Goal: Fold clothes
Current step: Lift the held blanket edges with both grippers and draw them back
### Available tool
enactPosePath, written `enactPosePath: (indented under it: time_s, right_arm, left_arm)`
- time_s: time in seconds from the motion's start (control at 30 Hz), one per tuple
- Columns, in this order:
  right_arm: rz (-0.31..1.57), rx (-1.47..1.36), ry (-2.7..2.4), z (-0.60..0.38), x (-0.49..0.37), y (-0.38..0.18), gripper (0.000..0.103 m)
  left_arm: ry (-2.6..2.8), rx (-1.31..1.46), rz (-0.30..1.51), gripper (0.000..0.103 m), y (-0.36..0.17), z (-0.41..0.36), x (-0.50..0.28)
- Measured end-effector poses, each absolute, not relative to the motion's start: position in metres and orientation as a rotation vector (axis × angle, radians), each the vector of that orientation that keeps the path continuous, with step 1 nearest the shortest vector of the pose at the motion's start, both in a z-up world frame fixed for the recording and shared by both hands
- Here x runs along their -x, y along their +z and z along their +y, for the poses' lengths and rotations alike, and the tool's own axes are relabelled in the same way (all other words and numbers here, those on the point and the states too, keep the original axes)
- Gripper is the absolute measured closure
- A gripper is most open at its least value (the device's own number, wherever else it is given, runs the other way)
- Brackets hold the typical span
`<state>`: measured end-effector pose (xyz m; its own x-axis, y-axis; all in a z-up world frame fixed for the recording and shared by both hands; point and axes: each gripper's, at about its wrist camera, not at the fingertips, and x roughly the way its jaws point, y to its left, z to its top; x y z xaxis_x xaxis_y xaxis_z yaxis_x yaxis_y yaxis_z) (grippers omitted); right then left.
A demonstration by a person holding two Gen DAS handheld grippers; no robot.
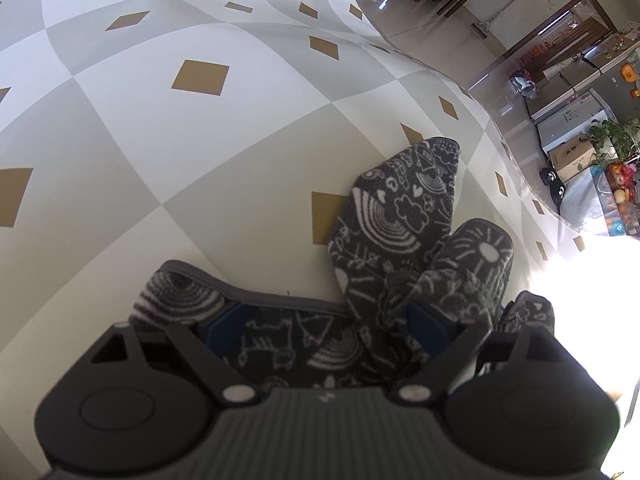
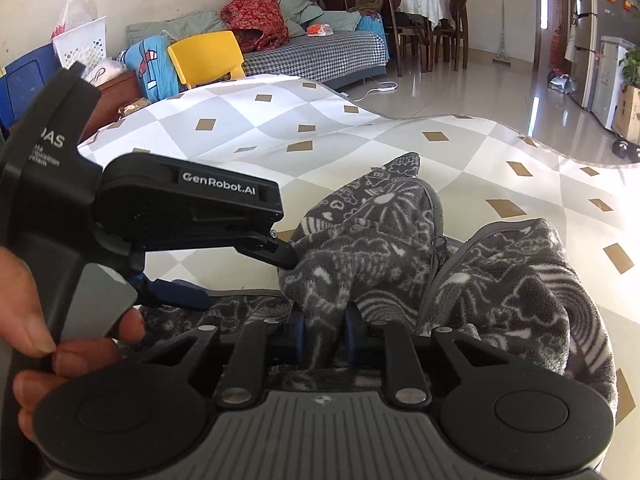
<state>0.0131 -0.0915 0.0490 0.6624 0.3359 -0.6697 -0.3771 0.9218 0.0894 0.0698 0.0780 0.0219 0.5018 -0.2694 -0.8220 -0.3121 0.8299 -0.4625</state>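
Right fingers [image 2: 298, 334] pinch fleece garment [image 2: 384, 248].

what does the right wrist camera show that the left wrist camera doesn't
Only the right wrist view shows the right gripper pinching a fold of the grey patterned garment, a hand on the left gripper's handle, and the yellow chair. Only the left wrist view shows the left gripper spread wide over the fabric. Both show the garment on the checked mat.
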Motion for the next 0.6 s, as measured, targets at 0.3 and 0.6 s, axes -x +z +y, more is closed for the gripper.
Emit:
enactPosePath:
  time_s: [0.3,0.6]
  right_arm:
    - [0.676,-0.072,0.314,-0.124,-0.003,0.079,0.091]
    - [0.611,-0.151,0.209,-0.158,0.011,0.107,0.092]
  left_arm:
    - [0.068,0.434,1.032,0.006,0.022,0.063,-0.063]
    - [0.008,0.18,1.034,0.006,0.016,0.031,-0.03]
